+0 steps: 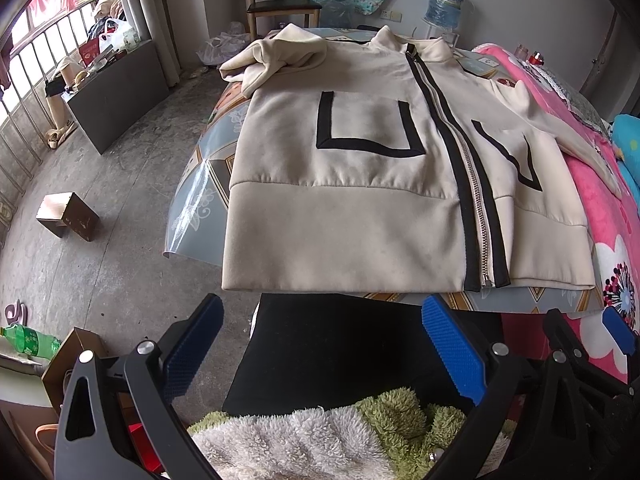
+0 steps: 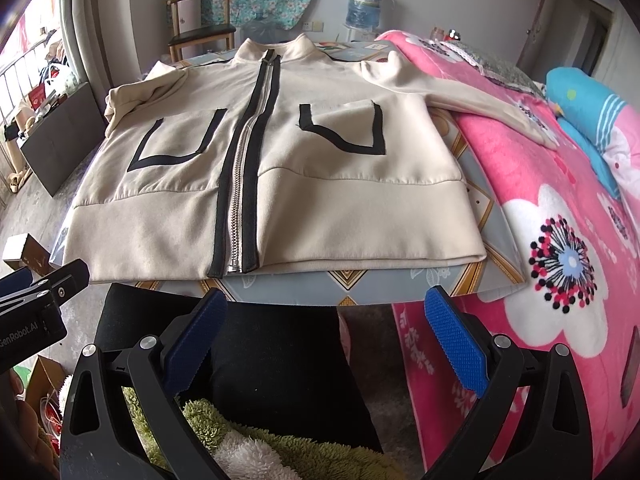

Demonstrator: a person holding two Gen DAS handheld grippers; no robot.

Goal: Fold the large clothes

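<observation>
Cream zip jacket [image 2: 280,184] lies front-up and flat on the patterned table [image 2: 480,216], hem toward the person at 6 o'clock and collar at 12, presumably spread so the sleeves can be folded in first. Its sleeve at 10 o'clock [image 1: 264,60] is bunched at the shoulder; the other [image 2: 480,100] trails toward 2 o'clock onto the pink blanket [image 2: 560,220]. Left gripper [image 1: 322,344] and right gripper [image 2: 324,344] both hang spread wide and empty short of the hem, apparently pre-grasp.
</observation>
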